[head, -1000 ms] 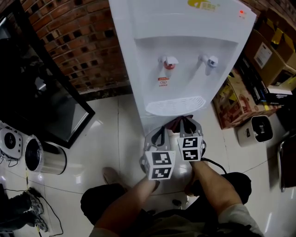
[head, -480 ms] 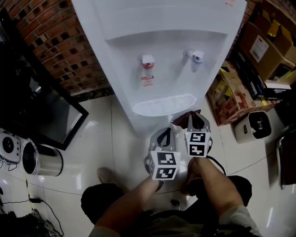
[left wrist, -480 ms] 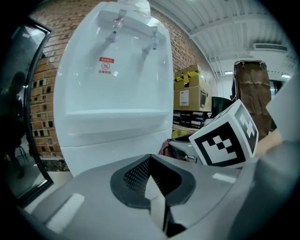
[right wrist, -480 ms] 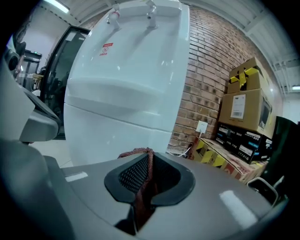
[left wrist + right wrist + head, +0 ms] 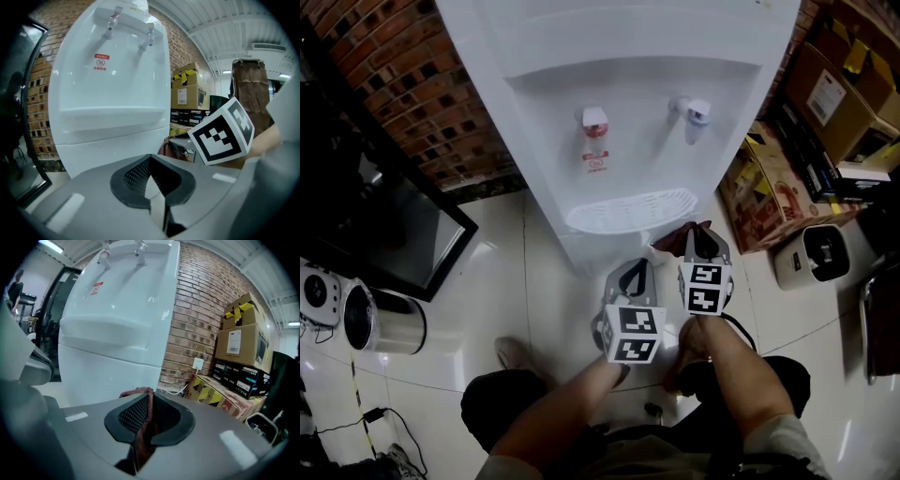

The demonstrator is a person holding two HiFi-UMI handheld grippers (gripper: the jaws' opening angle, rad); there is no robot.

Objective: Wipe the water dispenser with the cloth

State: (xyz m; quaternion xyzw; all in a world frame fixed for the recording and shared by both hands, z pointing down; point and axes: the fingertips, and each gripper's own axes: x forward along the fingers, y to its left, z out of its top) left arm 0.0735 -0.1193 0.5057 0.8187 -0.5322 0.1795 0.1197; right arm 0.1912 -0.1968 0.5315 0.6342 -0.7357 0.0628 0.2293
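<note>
- The left grey two-jaw gripper (image 5: 635,269) has its jaws brought together with nothing between them. It is low in front of the cabinet, just beside its partner, and has no part in the wiping at this point.
- The tall white plastic water dispenser (image 5: 628,56) stands against the brick wall. Its red-capped tap (image 5: 593,120), blue-capped tap (image 5: 697,111) and slotted white drip tray (image 5: 628,211) all show. No streak, damp patch or wiped band can be made out on its front, so the pictures give no sign of how much has been cleaned.
- The right grey two-jaw gripper (image 5: 701,236) is clamped on the dark red woven cloth (image 5: 143,425). A fold of the cloth pokes up past the jaw tips and the rest hangs down between the pads.
- In the head view the cloth (image 5: 673,242) sits near the dispenser's lower right front corner, below the drip tray. The right gripper view shows open space between it and the white panel, so it looks apart from the surface, not pressed on it.
- My judgement: the cloth is in hand and carried up to the machine, and that much is done. The wiping of the panel, tray and tap recess seems to be all left to do.
</note>
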